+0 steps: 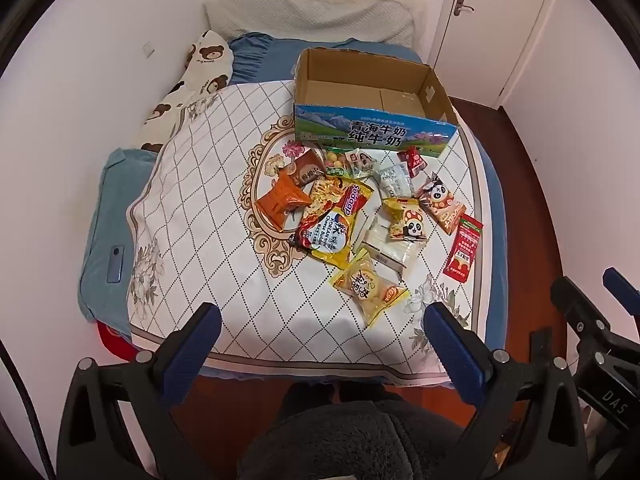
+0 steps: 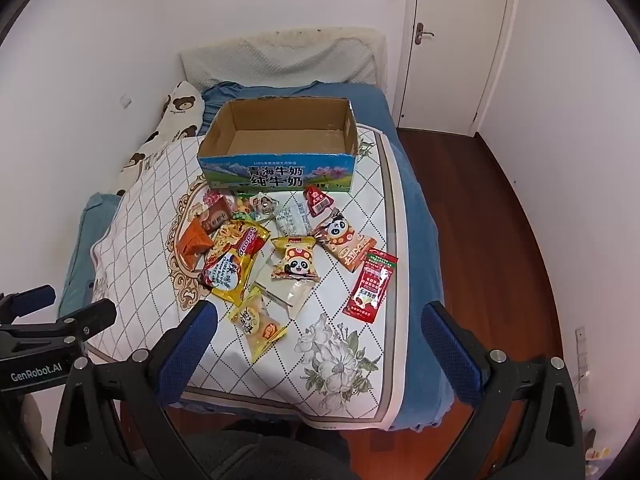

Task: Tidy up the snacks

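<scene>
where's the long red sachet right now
The long red sachet lies flat at the right edge of the snack pile on the bed, just right of the panda packet, nearest the right gripper.

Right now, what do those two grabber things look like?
Both grippers, left gripper and right gripper, have black triangular frames with silver bolts and blue textured fingers. The left one's side reads GenRobot.AI in white.

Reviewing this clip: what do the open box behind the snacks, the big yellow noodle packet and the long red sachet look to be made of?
Open box: cardboard, plain brown inside, glossy printed outside; its torn top edges show it.
Yellow noodle packet: thin plastic film, shiny and crinkled, catching highlights.
Long red sachet: flat printed plastic or foil laminate, probably; glossy, sealed edges.
</scene>
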`<state>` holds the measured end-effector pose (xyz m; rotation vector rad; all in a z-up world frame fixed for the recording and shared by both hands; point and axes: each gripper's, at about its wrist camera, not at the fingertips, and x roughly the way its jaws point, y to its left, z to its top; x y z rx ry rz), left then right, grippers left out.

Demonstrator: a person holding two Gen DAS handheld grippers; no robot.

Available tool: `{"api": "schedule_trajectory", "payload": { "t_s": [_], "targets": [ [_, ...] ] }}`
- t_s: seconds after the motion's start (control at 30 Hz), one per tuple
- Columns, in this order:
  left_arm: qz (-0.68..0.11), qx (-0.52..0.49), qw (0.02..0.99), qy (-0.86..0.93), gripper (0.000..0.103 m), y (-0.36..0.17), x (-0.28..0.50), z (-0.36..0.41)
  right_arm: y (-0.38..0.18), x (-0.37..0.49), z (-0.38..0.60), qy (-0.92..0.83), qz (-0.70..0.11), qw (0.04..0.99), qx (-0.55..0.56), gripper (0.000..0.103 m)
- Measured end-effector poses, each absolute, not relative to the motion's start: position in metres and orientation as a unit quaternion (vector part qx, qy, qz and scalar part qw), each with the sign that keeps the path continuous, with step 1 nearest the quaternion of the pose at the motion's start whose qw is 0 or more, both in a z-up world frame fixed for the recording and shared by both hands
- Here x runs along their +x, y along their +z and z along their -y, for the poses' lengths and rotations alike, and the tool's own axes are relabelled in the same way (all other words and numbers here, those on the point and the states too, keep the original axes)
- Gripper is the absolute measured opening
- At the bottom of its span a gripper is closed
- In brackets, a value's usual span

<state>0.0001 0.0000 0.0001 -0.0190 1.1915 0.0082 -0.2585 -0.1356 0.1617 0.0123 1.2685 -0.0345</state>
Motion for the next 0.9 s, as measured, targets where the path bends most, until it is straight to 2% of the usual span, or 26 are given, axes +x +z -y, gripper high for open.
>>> {"api": "schedule_trajectory", "payload": {
  "t_s": [0.9],
  "targets": [
    [-0.554,-0.003,0.832,-0.004,0.103,0.005,0.0016,0.0021,0.1606,-0.26,0.1345,-0.024,-0.595,0.803,0.015,0.103]
  ]
}}
